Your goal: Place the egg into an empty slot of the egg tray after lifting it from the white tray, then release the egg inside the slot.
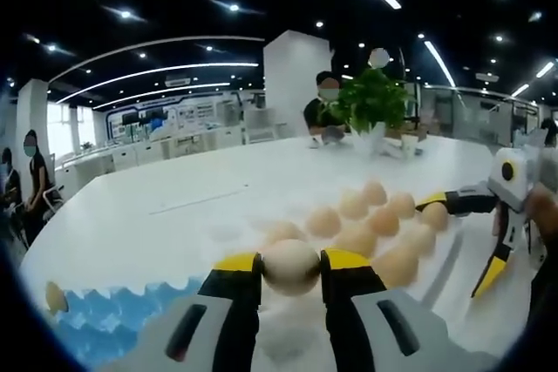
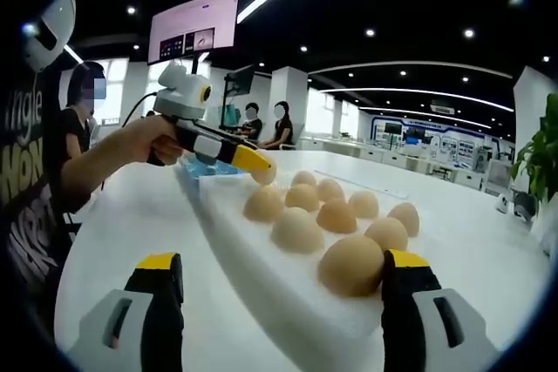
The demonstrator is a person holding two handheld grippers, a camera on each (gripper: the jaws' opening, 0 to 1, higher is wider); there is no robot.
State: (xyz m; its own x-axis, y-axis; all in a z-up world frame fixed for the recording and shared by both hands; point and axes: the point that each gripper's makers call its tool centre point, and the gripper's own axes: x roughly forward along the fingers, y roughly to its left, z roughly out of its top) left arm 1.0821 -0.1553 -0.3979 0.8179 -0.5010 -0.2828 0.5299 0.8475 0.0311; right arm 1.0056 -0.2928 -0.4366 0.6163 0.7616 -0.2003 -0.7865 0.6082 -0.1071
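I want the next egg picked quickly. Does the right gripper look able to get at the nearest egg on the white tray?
Probably yes. The right gripper is open, and the nearest egg sits exposed at the white tray edge beside its right jaw, with nothing covering it.

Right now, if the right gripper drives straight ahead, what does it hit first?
Probably the white tray: it lies between the open right gripper jaws, with the nearest egg by the right jaw. Depth is unclear.

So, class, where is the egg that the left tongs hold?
In the left gripper view, the egg sits clamped between the left tongs, above the white tray, near the blue egg tray.
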